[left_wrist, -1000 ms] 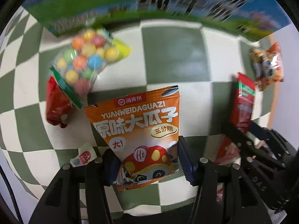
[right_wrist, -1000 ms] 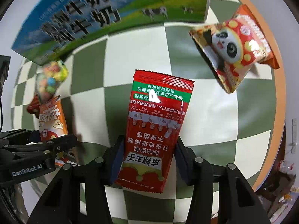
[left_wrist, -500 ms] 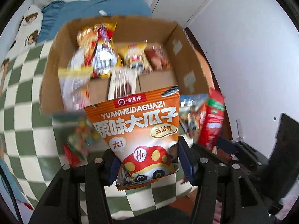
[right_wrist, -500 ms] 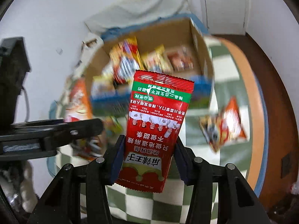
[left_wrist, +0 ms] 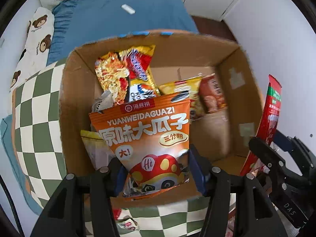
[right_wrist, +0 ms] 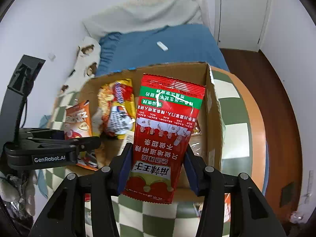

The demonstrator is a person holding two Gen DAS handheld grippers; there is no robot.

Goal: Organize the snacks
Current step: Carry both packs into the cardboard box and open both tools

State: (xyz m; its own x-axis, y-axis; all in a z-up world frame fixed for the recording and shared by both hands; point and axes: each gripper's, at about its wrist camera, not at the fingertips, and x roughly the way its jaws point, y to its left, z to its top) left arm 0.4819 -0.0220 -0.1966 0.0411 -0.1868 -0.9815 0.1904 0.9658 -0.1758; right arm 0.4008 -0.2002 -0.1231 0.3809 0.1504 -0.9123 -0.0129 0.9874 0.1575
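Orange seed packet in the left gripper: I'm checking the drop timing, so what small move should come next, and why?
Probably lower the left gripper a little into the cardboard box, then open it. The orange seed packet is gripped upright over the box opening, above snacks already inside, so a short descent should land it there. The right gripper holds its red packet over the same box.

White walls [right_wrist: 49,19], a white door [right_wrist: 243,13], blue bed [right_wrist: 167,45], dark wood floor [right_wrist: 276,83].

Two wrist views, close above one shared cardboard box [left_wrist: 79,102].
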